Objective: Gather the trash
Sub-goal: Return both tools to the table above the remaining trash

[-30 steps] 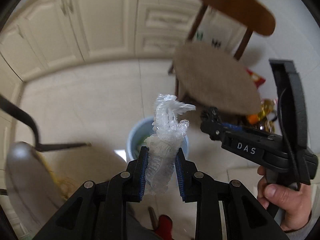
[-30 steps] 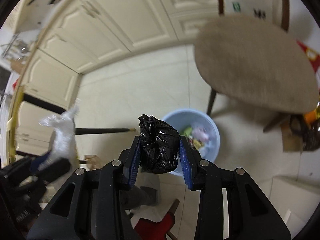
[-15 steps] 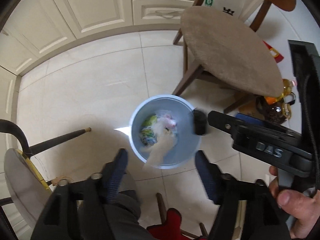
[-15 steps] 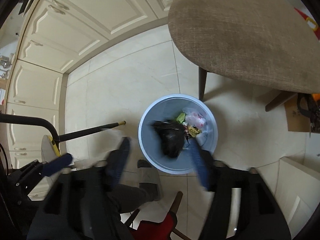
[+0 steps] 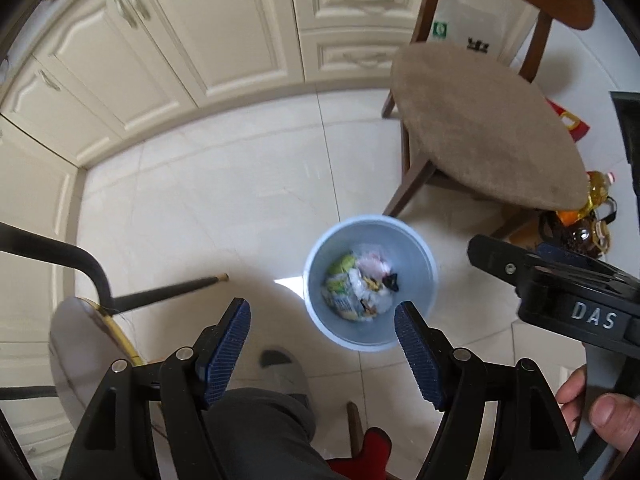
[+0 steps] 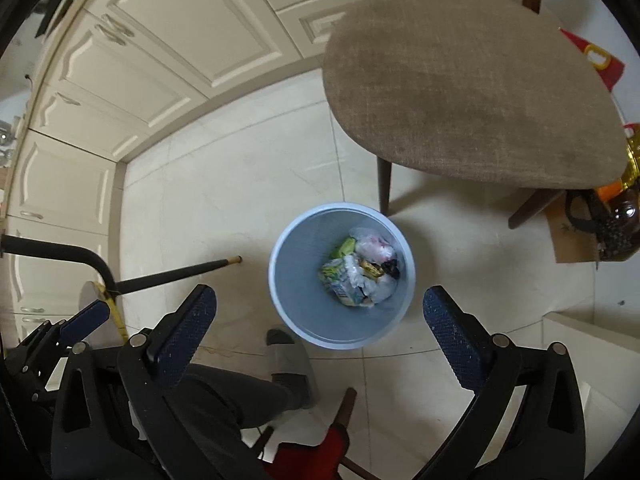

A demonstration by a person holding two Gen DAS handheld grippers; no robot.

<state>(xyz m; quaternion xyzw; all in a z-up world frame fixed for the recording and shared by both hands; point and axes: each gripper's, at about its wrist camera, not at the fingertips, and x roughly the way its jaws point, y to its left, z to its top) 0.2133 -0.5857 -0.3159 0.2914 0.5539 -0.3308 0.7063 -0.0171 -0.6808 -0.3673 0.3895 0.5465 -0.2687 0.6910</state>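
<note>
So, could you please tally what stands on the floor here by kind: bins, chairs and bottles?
Blue bin: 1
Cushioned wooden chair: 1
Black-legged chair, at the left edge: 1
Bottles, behind the wooden chair: at least 2, partly hidden
Total: at least 5

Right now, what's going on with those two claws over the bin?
Left gripper and right gripper open, jaws just spread, nothing between them. Crumpled trash lies inside the round pale-blue plastic bin. Nothing blocking; grey slipper beside the bin.
</note>
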